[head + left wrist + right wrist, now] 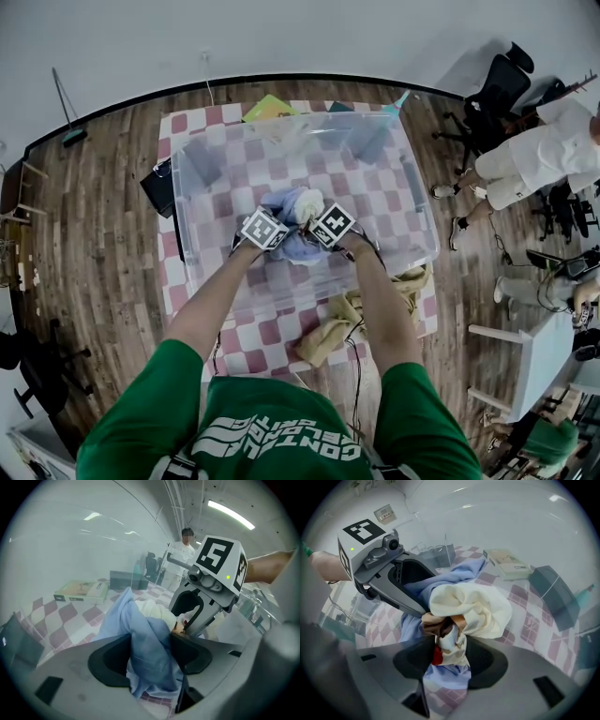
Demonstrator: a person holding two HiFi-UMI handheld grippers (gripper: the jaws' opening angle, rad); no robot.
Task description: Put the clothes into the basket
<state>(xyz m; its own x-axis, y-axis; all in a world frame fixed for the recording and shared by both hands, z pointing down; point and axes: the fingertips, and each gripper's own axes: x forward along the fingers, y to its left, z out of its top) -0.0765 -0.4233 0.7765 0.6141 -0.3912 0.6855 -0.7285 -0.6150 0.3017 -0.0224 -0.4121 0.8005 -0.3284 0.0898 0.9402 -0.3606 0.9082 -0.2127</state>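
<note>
The task looks partly done. A bundle of clothes [295,214] is already down inside the clear basket [185,187], near the middle of its floor and a little toward the basket's near wall, but it is not yet let go. The left hand-held gripper [149,659] has its jaws pinched on the bundle's pale blue fabric. The right hand-held gripper [449,652] pinches the cream fabric, with a bit of red and brown showing at the grip. Both reach in over the basket's near rim.

Left to do, I judge: release this bundle, then fetch the tan garment [349,319], which lies crumpled on the counter [253,354] just outside the basket's near right corner.

The bundle is soft, crumpled and loosely balled, with blue cloth wrapped around the cream piece.
</note>
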